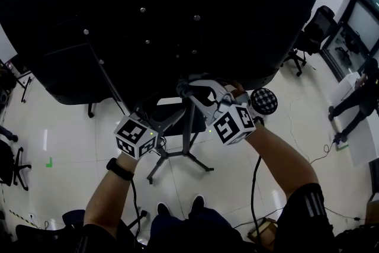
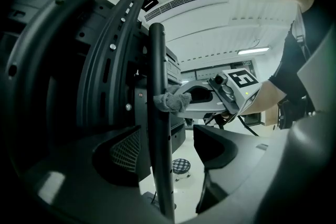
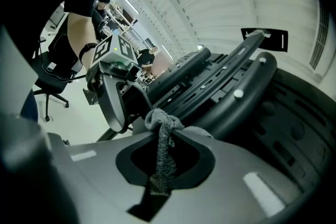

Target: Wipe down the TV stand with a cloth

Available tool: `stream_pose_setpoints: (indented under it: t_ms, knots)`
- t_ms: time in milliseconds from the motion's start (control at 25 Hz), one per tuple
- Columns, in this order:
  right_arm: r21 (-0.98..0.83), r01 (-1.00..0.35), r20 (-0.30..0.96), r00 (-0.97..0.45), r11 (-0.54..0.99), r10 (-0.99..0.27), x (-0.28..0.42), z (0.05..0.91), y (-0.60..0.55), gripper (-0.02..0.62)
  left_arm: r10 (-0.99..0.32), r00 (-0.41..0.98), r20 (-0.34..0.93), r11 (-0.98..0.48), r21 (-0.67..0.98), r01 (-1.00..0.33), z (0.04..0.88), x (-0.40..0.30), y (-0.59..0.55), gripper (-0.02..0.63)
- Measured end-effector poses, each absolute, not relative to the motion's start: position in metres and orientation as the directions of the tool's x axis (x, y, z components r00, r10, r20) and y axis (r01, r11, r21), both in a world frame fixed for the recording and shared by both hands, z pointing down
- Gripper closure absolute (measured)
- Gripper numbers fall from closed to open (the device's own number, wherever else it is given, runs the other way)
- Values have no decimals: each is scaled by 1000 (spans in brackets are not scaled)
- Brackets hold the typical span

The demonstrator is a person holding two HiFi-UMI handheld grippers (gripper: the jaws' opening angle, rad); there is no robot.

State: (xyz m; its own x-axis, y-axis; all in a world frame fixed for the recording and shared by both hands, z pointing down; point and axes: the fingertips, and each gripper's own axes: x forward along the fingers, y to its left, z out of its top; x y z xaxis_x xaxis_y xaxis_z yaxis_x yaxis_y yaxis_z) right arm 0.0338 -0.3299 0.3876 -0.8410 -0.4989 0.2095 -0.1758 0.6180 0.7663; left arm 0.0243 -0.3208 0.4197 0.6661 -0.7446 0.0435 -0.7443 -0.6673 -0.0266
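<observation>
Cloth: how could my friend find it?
Find the huge black TV back, then its thin black stand pole. The small fuzzy grey cloth presses against that pole, pinched in the right gripper; everything nearby is hard and smooth.

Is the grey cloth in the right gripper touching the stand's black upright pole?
Touching. Left gripper view shows the grey cloth bunched against the black upright pole, no gap.

- Your head view crops the TV [image 1: 166, 9] at its top edge.
- The stand pole [image 2: 161, 155] exits your left gripper view's bottom.
- Shadow swallows the cloth's [image 3: 164, 149] lower end.
</observation>
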Motion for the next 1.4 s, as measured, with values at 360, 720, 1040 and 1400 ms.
stream_pose_setpoints:
  t_ms: [360,720,1040,1400]
  knots:
    - [697,-149,288,-838,701,-464,26,473,-329,574,-721,685,105,-687,29,-726,497,25,-326,265]
    - [644,-115,372,-817,756,-442,25,590,-328,574,-686,697,211,-698,79,-711,606,20,-324,261]
    - [580,-113,435,-795,807,-423,26,688,-331,574,-663,699,267,-695,129,-708,695,22,-327,259]
    - [519,-77,519,-763,851,-385,27,798,-336,574,-650,682,334,-665,184,-724,805,25,-332,255]
